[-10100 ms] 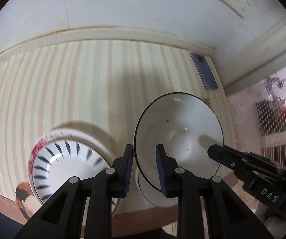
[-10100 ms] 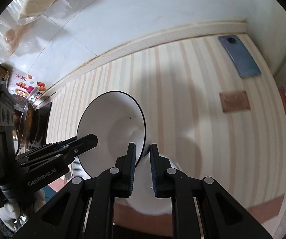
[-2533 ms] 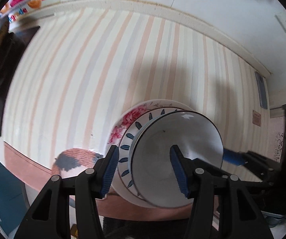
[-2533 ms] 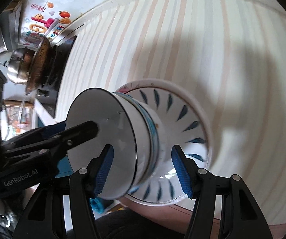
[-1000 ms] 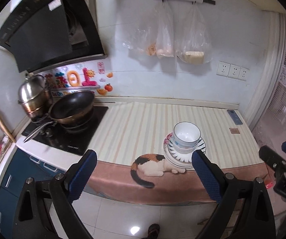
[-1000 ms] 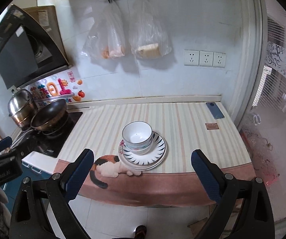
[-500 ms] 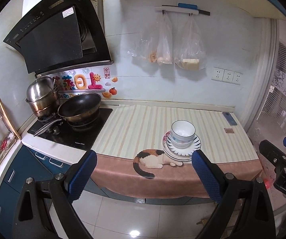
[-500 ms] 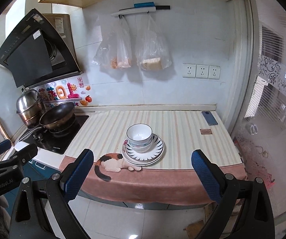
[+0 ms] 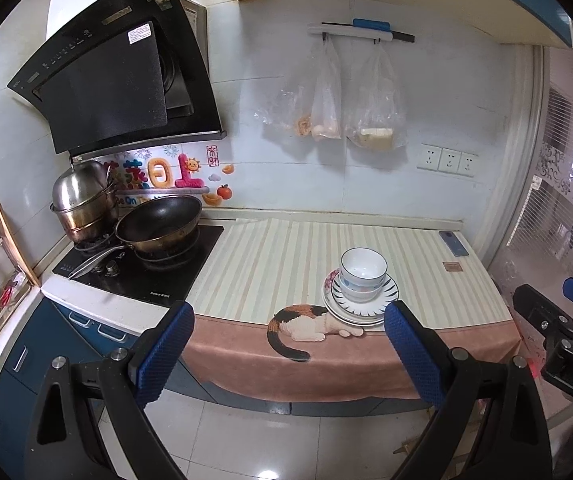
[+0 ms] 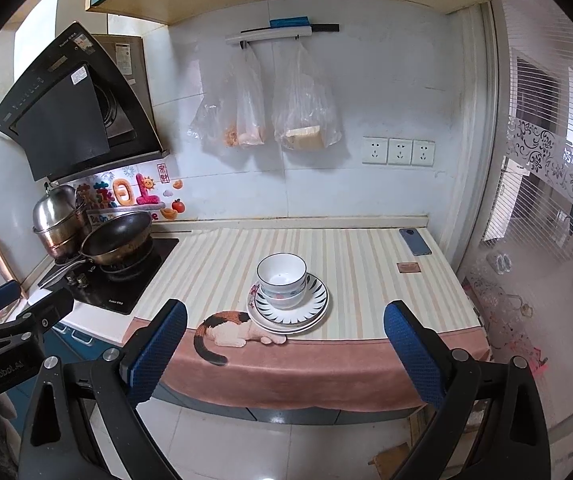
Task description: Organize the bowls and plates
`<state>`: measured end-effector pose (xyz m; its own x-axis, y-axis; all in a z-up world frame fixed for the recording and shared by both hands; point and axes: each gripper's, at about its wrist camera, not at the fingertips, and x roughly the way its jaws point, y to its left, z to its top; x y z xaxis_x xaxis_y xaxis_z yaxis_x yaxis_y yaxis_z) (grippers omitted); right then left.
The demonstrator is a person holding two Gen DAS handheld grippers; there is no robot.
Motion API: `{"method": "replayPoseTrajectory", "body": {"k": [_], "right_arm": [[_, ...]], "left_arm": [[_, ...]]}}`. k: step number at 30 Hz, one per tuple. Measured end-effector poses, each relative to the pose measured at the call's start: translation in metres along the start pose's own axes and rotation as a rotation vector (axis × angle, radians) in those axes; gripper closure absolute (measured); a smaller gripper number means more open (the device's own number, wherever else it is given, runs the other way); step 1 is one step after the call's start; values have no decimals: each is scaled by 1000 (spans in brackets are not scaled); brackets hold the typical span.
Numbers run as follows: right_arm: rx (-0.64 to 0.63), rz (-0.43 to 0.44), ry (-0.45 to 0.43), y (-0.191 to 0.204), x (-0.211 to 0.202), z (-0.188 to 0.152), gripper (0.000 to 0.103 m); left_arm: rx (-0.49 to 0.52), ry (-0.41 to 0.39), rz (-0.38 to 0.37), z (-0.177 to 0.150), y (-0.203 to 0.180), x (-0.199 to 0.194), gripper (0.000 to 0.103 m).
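Observation:
A stack of white bowls sits on a stack of plates, the top plate with blue petal marks, near the front edge of the striped counter. My left gripper is open and empty, held well back from the counter above the floor. My right gripper is also open and empty, equally far back. Each gripper shows at the edge of the other's view.
A wok and a steel pot stand on the black hob at the left. A phone and a small brown card lie at the counter's back right. Bags hang on the wall. A glass door is at the right.
Both grippers have pulled back a little further from the counter and risen slightly. The stack of bowls and plates has not moved.

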<state>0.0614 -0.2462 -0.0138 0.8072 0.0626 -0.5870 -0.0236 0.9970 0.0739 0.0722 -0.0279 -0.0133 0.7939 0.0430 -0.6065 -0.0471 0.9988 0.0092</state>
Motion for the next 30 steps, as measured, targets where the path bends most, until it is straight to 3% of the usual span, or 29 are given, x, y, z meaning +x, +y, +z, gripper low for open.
{"method": "replayPoseTrajectory", "body": {"k": [30], "right_arm": [[30, -17, 37, 0, 16, -7, 2]], "left_arm": [[-4, 10, -36, -3, 5, 3, 6]]}}
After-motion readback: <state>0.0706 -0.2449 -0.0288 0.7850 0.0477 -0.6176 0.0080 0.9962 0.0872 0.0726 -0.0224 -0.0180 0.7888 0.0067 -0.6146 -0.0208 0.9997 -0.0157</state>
